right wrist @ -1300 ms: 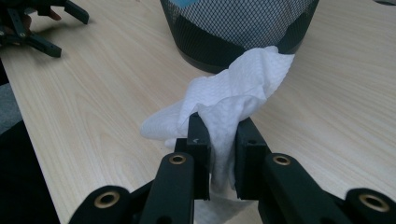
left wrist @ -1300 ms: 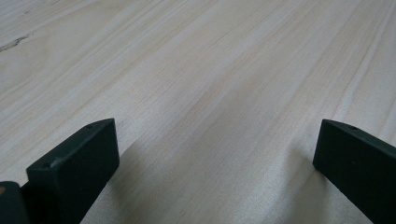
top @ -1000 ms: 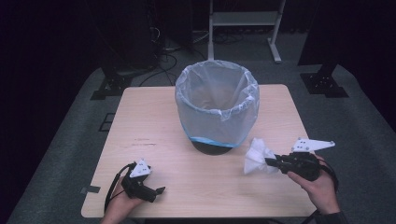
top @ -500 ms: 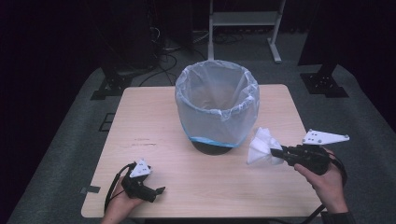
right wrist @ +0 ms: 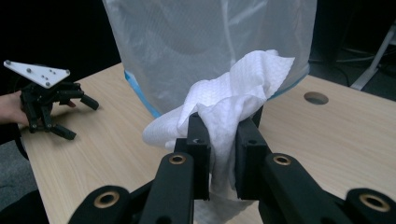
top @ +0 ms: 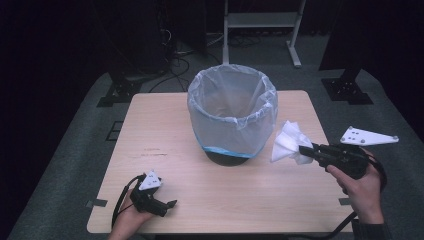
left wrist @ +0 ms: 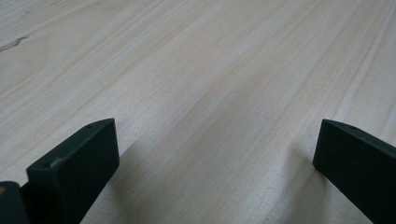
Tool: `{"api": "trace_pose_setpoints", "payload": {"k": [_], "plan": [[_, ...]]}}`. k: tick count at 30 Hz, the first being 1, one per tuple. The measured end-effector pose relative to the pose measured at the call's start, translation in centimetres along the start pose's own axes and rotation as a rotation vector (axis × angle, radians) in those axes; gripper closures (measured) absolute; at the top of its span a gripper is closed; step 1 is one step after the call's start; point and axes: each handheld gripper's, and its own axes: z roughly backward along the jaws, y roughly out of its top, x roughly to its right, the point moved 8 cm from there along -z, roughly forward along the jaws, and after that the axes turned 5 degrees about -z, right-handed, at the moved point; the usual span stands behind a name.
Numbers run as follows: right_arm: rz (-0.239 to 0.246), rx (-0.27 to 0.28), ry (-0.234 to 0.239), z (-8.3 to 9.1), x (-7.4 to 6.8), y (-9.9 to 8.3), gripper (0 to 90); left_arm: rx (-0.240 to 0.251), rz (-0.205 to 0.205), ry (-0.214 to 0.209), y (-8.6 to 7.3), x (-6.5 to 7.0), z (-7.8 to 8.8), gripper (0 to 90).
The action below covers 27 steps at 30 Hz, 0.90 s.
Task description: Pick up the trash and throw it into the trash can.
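White paper towel (top: 289,145), crumpled, up off the table (top: 165,130) just beside the lined bin (top: 232,117); my right gripper (top: 306,150) is clamped on it. My left gripper (top: 170,204) rests near the front edge, jaws apart.

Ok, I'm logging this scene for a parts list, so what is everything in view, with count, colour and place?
Table: one, light wood, centre of the high view.
Bin: one, dark, standing mid-table.
Bin liner: one, translucent white with a blue edge, folded over the bin's rim.
Paper towel: one, white, crumpled, lifted off the table right of the bin.
Metal stand: one, pale, on the floor beyond the table.
Left claw: black, open, resting low at the table's near left edge.
Right claw: black, shut on the paper towel, held level, pointing toward the bin.
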Motion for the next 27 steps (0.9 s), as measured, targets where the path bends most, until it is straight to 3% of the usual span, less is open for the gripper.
{"api": "trace_pose_setpoints", "payload": {"k": [14, 27], "plan": [[0.005, 0.077, 0.002, 1.5, 0.1, 3.9, 77.9, 0.004, 0.004, 0.002, 0.0, 0.0, 0.0, 0.0], [0.035, 0.118, 0.04, 1.2, -0.7, 7.9, 77.9, -0.001, 0.003, 0.003, 0.0, 0.0, 0.0, 0.0]]}}
